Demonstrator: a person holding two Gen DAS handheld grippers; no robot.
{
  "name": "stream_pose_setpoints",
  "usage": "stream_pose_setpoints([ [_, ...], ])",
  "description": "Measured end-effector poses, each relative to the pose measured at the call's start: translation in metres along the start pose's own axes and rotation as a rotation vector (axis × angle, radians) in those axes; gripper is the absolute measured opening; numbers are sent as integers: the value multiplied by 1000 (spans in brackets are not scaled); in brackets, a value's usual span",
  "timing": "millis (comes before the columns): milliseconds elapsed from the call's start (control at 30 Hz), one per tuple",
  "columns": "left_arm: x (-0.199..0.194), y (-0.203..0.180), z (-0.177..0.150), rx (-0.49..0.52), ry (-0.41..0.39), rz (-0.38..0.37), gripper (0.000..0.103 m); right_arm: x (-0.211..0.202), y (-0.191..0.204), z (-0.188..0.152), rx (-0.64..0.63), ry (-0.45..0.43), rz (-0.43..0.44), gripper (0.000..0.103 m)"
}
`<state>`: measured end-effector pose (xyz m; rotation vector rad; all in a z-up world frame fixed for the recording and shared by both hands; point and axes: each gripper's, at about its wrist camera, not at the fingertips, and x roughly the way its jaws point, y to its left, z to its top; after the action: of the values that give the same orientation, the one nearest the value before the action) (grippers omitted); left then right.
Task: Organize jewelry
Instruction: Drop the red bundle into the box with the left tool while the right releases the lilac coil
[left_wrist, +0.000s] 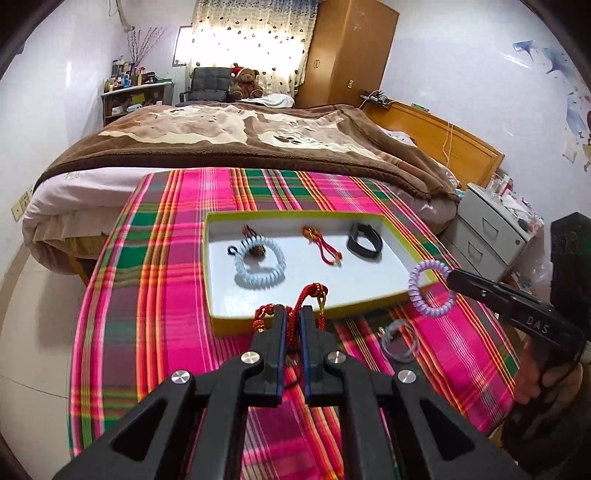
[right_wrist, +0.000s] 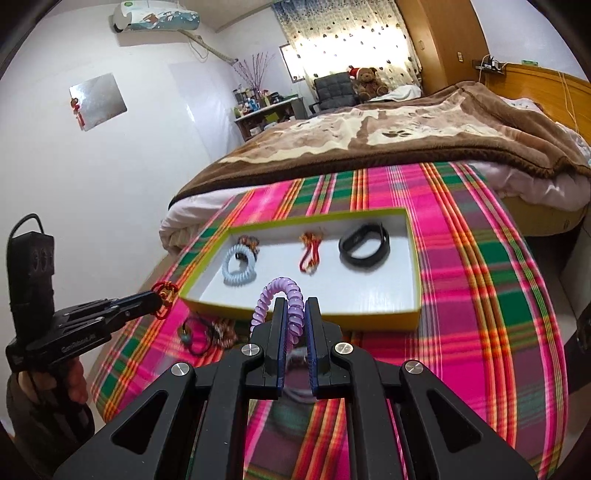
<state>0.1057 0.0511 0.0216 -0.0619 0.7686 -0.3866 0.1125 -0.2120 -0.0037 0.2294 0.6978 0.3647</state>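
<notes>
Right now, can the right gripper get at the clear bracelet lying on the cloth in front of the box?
Probably not yet. The right gripper is shut on the purple spiral hair tie, so its jaws are taken. The clear bracelet itself lies uncovered on the plaid cloth, close by.

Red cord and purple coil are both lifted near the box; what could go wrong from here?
1. The red cord dangles loosely from the left hand-held gripper; its loops could snag the box rim.
2. The purple coil is pinched by one side in the right hand-held gripper and might spring out.
3. Dropped carelessly, either could land on the white coil.
</notes>
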Motion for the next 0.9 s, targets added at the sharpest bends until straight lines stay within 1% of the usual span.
stream_pose_setpoints([
  [67,4,0,8,-1,-3,-7,7,2,0,7,-4,-9,-12,9],
  [133,11,1,17,-13,0,-30,7,6,-3,14,2,-10,-22,9],
  [267,27,-3,35,-6,2,-36,7,16,-15,26,25,-11,-50,9],
  [333,37,-4,43,-18,10,-55,7,22,-21,30,33,-2,-65,9],
  [467,60,-7,57,-40,24,-69,7,36,-33,34,41,23,-101,9],
  [567,80,-12,63,-41,52,-75,7,44,-40,33,32,37,-138,9],
  [667,98,-14,64,-45,83,-76,7,53,-47,32,43,59,-143,9],
  [800,113,-12,64,-59,110,-81,7,59,-55,32,47,72,-157,9],
  [900,124,-12,64,-66,134,-63,7,65,-57,32,32,84,-186,9],
])
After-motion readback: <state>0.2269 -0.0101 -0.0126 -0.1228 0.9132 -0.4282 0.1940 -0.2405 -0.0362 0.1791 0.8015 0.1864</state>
